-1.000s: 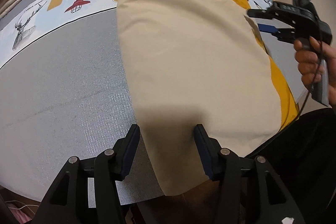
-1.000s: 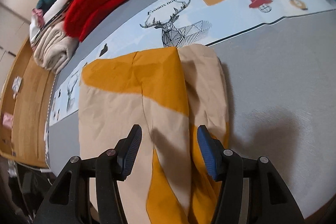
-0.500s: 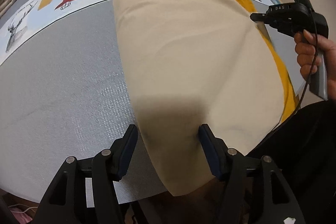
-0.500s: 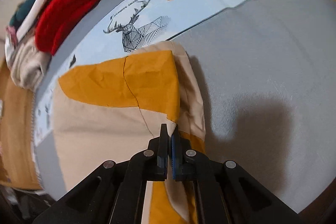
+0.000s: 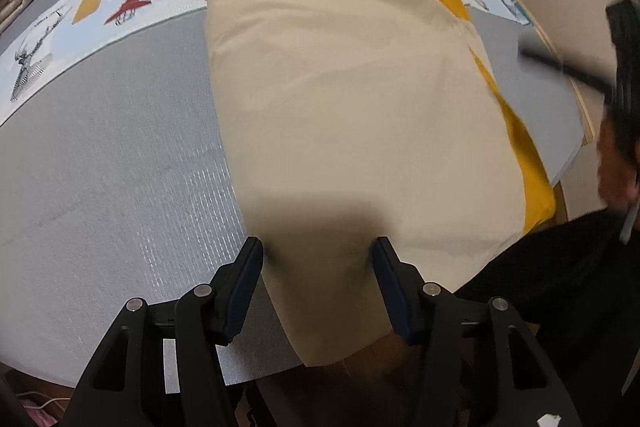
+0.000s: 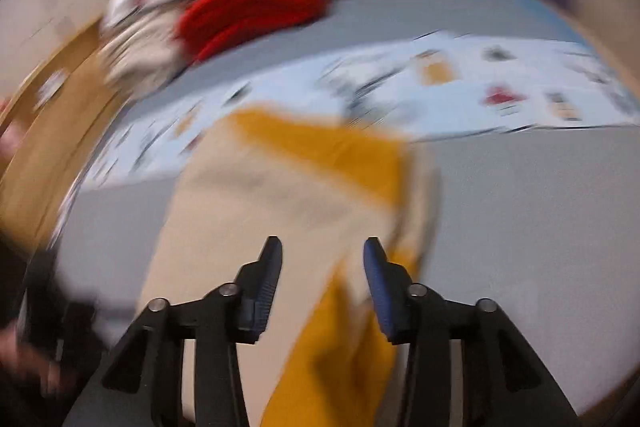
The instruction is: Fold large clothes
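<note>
A large beige garment with mustard-yellow panels (image 5: 344,99) lies folded lengthwise on the grey table (image 5: 100,155); its near end hangs over the front edge. My left gripper (image 5: 318,263) is open, its fingers straddling the near part of the cloth just above it. In the blurred right wrist view the same garment (image 6: 280,195) lies ahead, and my right gripper (image 6: 320,259) is open and empty above its beige and yellow edge. The right gripper also shows blurred at the right edge of the left wrist view (image 5: 580,67).
A pale-blue printed mat (image 5: 100,7) with lamp and deer drawings runs across the far side of the table. A pile of clothes with a red knit (image 6: 256,7) sits at the far left. The table's right edge (image 5: 576,131) is close to the garment.
My right gripper was shut on the garment's edge half a second ago; it has opened, let go and pulled back fast. The left gripper has stayed open over the near end.
</note>
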